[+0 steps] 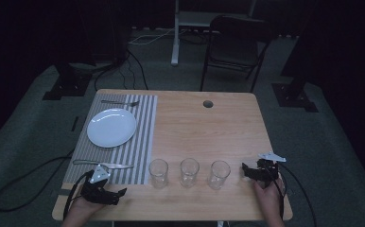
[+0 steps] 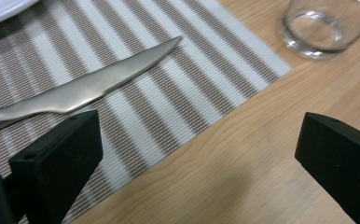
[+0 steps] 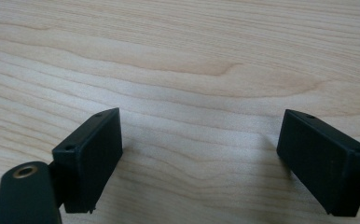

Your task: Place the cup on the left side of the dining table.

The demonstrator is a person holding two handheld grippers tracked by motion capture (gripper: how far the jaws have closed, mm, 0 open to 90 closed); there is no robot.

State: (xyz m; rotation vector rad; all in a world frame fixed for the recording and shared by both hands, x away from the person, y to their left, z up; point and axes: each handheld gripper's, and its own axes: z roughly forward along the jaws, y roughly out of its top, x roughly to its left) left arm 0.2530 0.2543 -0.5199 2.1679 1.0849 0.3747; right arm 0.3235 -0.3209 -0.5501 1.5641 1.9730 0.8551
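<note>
Looking down on: a pale wooden table (image 1: 204, 127) with rounded corners, visible grain and a round cable hole (image 1: 208, 103) near its far edge.
Placemat: a woven rectangular mat (image 1: 140, 142) with grey and white stripes, lying on the table's left part.
Plate: round, white and smooth (image 1: 111, 127), on the placemat.
Fork: slim and metal (image 1: 119, 102), lying beyond the plate at the mat's far edge.
Knife: a brushed-metal table knife (image 1: 103, 164) lying across the mat's near end, blade pointing right; in the left gripper view its dull silver blade (image 2: 85, 88) tapers to a point.
Glasses: three clear, upright drinking glasses (image 1: 158, 172) (image 1: 189, 171) (image 1: 219, 174), in a row along the near side, apart from one another, right of the mat.
Left gripper: black (image 1: 106, 195), held in a hand at the near left corner, jaws spread wide, nothing between them; they sit above the mat's corner and bare wood.
Right gripper: black (image 1: 255, 172), held just right of the third glass, jaws wide apart over bare wood, holding nothing.
Background: a dark folding chair (image 1: 235, 45) on grey carpet beyond the table.
</note>
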